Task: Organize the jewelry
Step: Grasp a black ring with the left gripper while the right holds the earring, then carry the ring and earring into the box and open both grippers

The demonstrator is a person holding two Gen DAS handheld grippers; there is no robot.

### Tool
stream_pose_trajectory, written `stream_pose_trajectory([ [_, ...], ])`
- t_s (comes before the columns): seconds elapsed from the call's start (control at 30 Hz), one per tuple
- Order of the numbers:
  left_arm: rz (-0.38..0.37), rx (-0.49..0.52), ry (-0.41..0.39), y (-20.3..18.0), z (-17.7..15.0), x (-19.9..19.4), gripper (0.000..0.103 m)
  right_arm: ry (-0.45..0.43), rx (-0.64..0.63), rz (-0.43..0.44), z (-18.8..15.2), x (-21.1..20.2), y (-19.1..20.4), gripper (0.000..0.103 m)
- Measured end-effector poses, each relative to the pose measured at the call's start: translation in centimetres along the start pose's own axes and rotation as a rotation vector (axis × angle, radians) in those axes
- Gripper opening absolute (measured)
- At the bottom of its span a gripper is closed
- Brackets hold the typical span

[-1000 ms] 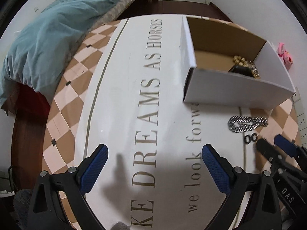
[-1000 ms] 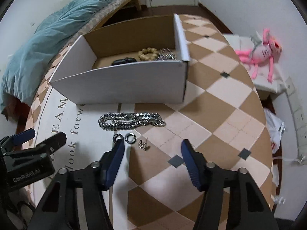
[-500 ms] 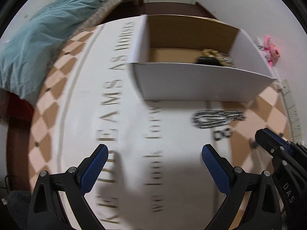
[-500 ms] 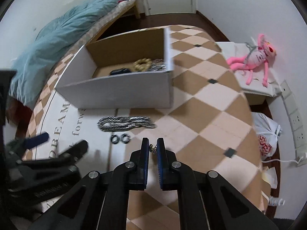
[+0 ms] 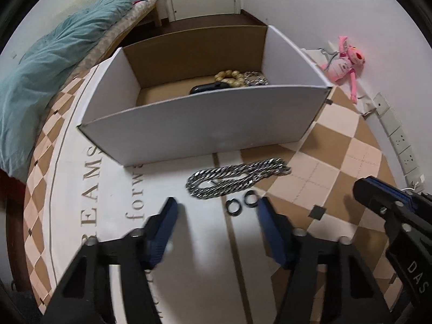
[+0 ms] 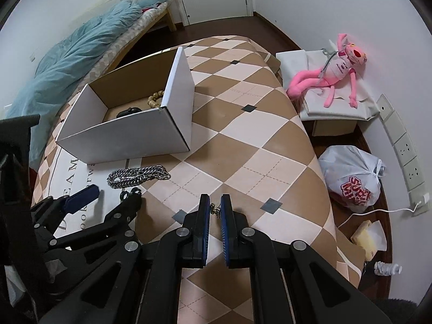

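While my right gripper (image 6: 215, 208) pinches a small earring (image 6: 215, 209), my left gripper (image 5: 216, 210) hangs spread before two rings (image 5: 241, 203). Beyond them a chain (image 5: 235, 179) lies against the box (image 5: 205, 132).

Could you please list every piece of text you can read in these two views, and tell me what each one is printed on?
"REAMS" and "forw", both cut off: white centre panel of the checkered tablecloth.
"DAS", cut off: black body of the right gripper.
"SUPER", red, with a second line too crumpled to read: white plastic bag on the floor.
Chest print on the pink plush toy: too small.
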State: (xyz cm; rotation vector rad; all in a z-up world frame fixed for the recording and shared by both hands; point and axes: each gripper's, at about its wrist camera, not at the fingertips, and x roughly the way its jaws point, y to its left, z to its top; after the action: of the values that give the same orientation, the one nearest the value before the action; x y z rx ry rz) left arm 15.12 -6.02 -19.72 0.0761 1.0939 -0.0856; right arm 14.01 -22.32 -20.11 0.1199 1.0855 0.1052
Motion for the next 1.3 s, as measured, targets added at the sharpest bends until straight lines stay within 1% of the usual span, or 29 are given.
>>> stream_pose_trajectory([
  [0.03, -0.008, 0.006, -0.004, -0.1, 0.1, 0.0, 0.037, -0.001, 0.003, -0.001, 0.0, 0.0, 0.0, 0.008],
  [0.07, -0.012, 0.011, -0.005, -0.3, 0.2, 0.0, 0.033, -0.001, 0.004, -0.002, 0.1, 0.0, -0.1, 0.008],
  [0.13, -0.025, 0.021, -0.007, -0.5, 0.4, 0.0, 0.017, -0.003, 0.009, -0.001, 0.1, -0.1, -0.1, 0.008],
  [0.17, -0.028, 0.023, -0.008, -0.6, 0.4, 0.1, 0.015, -0.005, 0.011, -0.001, 0.1, -0.1, -0.2, 0.008],
  [0.2, -0.034, 0.025, -0.008, -0.7, 0.4, 0.1, 0.01, -0.005, 0.014, 0.0, 0.2, -0.2, -0.2, 0.008],
  [0.47, -0.058, -0.004, -0.028, 0.3, 0.0, -1.3, 0.01, -0.027, 0.029, 0.026, 0.8, -1.5, -0.1, 0.008],
  [0.6, -0.085, -0.043, -0.04, 1.5, -0.1, -3.1, 0.009, -0.045, 0.028, 0.059, 1.3, -2.7, 0.6, 0.008],
  [0.77, -0.143, -0.088, -0.07, 3.2, 0.6, -6.4, 0.01, -0.074, 0.018, 0.118, 2.6, -4.7, 1.9, 0.008],
  [0.87, -0.175, -0.115, -0.103, 4.4, 2.2, -8.4, 0.01, -0.093, 0.007, 0.159, 4.3, -5.9, 2.9, 0.008],
  [0.93, -0.197, -0.137, -0.126, 5.4, 3.8, -9.5, 0.01, -0.102, 0.002, 0.179, 5.4, -6.4, 3.5, 0.008],
  [1.03, -0.217, -0.161, -0.14, 6.9, 6.3, -10.1, 0.01, -0.107, -0.011, 0.211, 8.0, -6.6, 4.5, 0.008],
  [1.17, -0.215, -0.179, -0.119, 8.7, 9.3, -8.9, 0.01, -0.066, -0.027, 0.235, 11.4, -4.9, 5.5, 0.008],
  [1.3, -0.211, -0.185, -0.042, 9.8, 11.6, -6.1, 0.01, 0.013, -0.049, 0.232, 14.1, -2.0, 6.4, 0.008],
])
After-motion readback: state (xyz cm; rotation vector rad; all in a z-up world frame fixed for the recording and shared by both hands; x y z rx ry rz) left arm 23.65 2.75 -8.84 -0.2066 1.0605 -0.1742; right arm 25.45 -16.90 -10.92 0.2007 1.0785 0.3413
